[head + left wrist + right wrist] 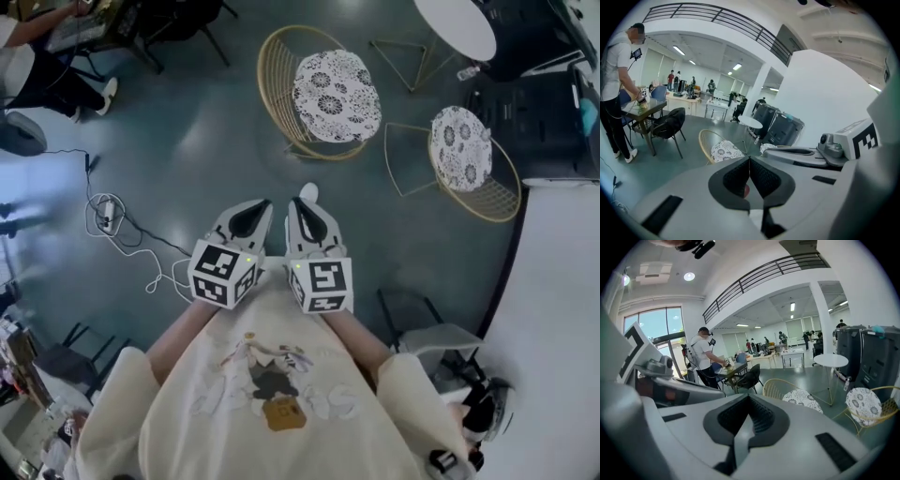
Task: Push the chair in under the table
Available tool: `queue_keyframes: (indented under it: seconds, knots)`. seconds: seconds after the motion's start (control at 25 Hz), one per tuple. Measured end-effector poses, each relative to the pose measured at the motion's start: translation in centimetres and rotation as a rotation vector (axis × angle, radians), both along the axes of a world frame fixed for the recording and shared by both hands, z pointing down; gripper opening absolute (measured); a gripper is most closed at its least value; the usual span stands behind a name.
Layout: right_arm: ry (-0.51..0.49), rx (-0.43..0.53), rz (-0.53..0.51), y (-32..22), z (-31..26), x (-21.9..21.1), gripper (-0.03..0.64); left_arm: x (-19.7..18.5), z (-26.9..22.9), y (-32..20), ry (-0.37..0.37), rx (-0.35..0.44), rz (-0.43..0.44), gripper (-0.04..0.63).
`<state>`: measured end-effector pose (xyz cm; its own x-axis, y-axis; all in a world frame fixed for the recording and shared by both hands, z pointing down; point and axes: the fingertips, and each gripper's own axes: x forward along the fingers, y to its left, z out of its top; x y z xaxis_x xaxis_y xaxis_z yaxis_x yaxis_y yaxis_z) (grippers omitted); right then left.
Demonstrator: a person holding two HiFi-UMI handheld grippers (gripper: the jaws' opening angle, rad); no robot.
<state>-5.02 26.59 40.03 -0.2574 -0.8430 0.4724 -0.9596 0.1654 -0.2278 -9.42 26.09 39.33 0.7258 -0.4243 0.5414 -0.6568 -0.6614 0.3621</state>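
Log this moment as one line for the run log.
stage: before contact | left claw: shut, empty | right claw: shut, empty | cushioned chair, second chair: untouched, not under white table

A glossy, dark teal-grey floor (pixel 187 141) spreads through a large open hall. White cables (pixel 127 234) loop across it to a power strip (pixel 106 214). A plain white wall (pixel 825 93) rises on one side. A balcony railing (pixel 759 280) of dark bars runs along the upper level, with a white column (pixel 824 319) standing below it. Tall windows (pixel 658 324) let in daylight, and strip lights (pixel 737 67) glow on the ceiling. Pale desks (pixel 684 99) stand far back, with dark cabinets (pixel 780 126) nearer.
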Motion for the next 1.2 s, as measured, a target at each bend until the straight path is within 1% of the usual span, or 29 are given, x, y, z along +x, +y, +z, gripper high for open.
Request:
queue_keyframes:
  seconds: [0.12, 0.24, 0.32, 0.44, 0.52, 0.68, 0.8, 0.88, 1.0, 1.08, 1.2]
  knots:
    - [0.01, 0.012, -0.019, -3.9, -1.1, 4.5, 0.008, 4.2, -0.2, -4.2, 0.006, -0.017, -0.019, 0.009]
    - [-0.006, 0.01, -0.036, -7.6, -0.8, 7.7, 0.008, 6.5, 0.6, -8.2, -0.01, -0.019, -0.058, 0.009]
    - [-0.016, -0.01, -0.038, -9.3, -0.1, 9.9, 0.008, 7.7, 1.2, -10.4, -0.024, -0.02, -0.101, 0.009]
    - [-0.006, -0.073, -0.031, -10.7, 1.4, 12.2, 0.008, 9.1, 1.7, -12.8, -0.013, -0.045, -0.158, 0.009]
    - [-0.008, -0.093, -0.039, -11.5, 2.1, 12.1, 0.008, 9.0, 1.8, -13.9, -0.012, -0.057, -0.174, 0.009]
    - [-0.026, -0.109, -0.052, -14.4, 2.7, 10.7, 0.008, 7.2, 2.5, -16.8, -0.036, -0.079, -0.2, 0.009]
    - [-0.013, -0.125, -0.061, -16.2, 3.3, 10.7, 0.007, 6.9, 3.5, -19.4, -0.04, -0.099, -0.213, 0.009]
    - [0.004, -0.133, -0.055, -17.7, 3.8, 10.5, 0.007, 6.7, 4.2, -21.2, -0.037, -0.105, -0.2, 0.011]
    - [0.035, -0.149, -0.042, -19.2, 4.5, 9.8, 0.008, 6.1, 5.1, -23.5, -0.042, -0.119, -0.155, 0.011]
    - [0.051, -0.153, -0.033, -20.1, 4.6, 9.5, 0.008, 5.6, 6.0, -24.8, -0.056, -0.123, -0.122, 0.011]
    - [0.066, -0.171, -0.008, -21.5, 4.7, 9.1, 0.008, 4.4, 8.2, -27.0, -0.093, -0.137, -0.094, 0.012]
